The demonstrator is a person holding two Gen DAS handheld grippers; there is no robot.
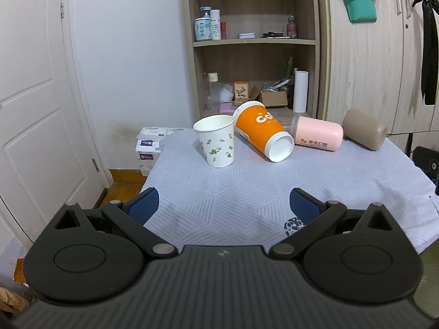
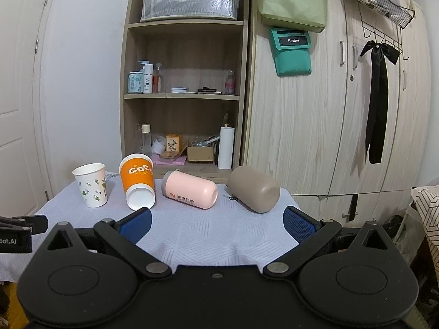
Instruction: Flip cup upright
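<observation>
Several cups sit in a row at the far side of the table. A white paper cup with green leaves (image 1: pixel 217 141) (image 2: pixel 92 185) stands upright at the left. An orange cup (image 1: pixel 262 130) (image 2: pixel 138 181) lies on its side beside it, base toward me. A pink cup (image 1: pixel 318 134) (image 2: pixel 190 193) and a brown cup (image 1: pixel 363 131) (image 2: pixel 253 189) also lie on their sides. My left gripper (image 1: pixel 223 205) is open and empty, well short of the cups. My right gripper (image 2: pixel 216 224) is open and empty, just short of the pink and brown cups.
The table (image 1: pixel 247 192) has a pale blue patterned cloth. A wooden shelf unit (image 2: pixel 186 96) and a wardrobe (image 2: pixel 329 123) stand behind it. A white door (image 1: pixel 35 109) is at the left, with tissue packs (image 1: pixel 149 144) by the table's far left corner.
</observation>
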